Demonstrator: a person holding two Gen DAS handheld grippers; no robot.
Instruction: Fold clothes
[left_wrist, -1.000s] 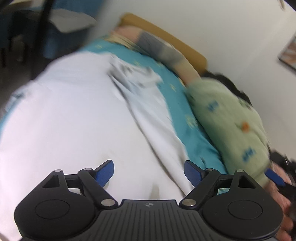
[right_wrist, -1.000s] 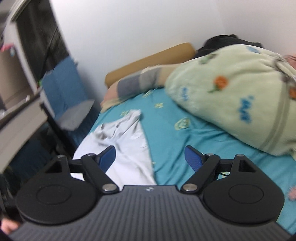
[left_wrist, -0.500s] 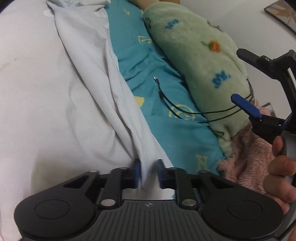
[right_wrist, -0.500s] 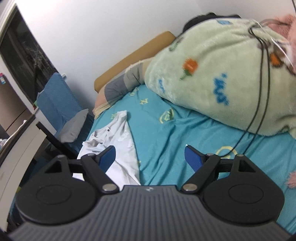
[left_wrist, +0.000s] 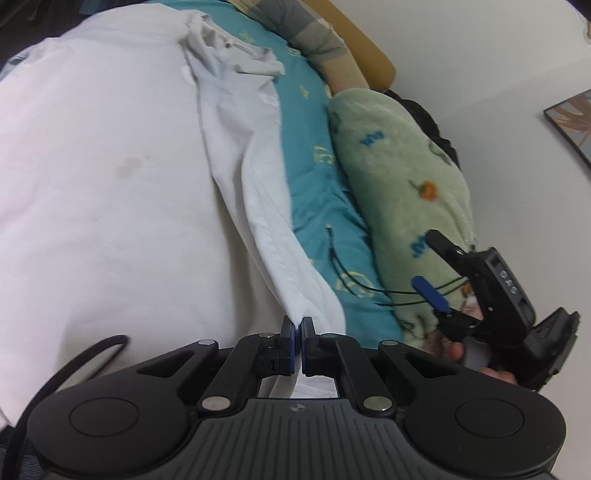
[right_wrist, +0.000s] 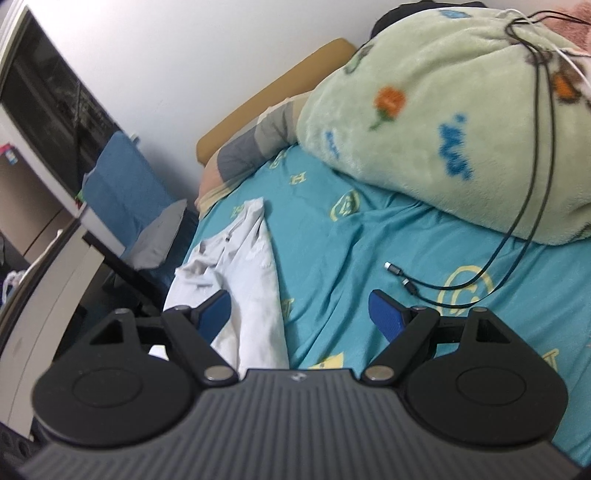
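Observation:
A white shirt (left_wrist: 110, 177) lies spread on the teal bedsheet (left_wrist: 317, 173), its right side folded over in a long band (left_wrist: 255, 177). My left gripper (left_wrist: 298, 334) is shut on the near hem of that band. The shirt also shows in the right wrist view (right_wrist: 251, 273), with its collar end far from me. My right gripper (right_wrist: 301, 314) is open and empty, held above the sheet just right of the shirt's edge. It also shows at the right of the left wrist view (left_wrist: 428, 258).
A green fleece blanket (right_wrist: 461, 122) is bunched at the right of the bed. Black cables (right_wrist: 443, 284) lie on the sheet beside it. A striped pillow (right_wrist: 258, 144) and tan headboard (right_wrist: 266, 107) are at the far end. A blue chair (right_wrist: 122, 181) stands left of the bed.
My left gripper dropped to the shirt's near hem and closed on it. My right gripper moved lower and closer to the sheet, staying open.

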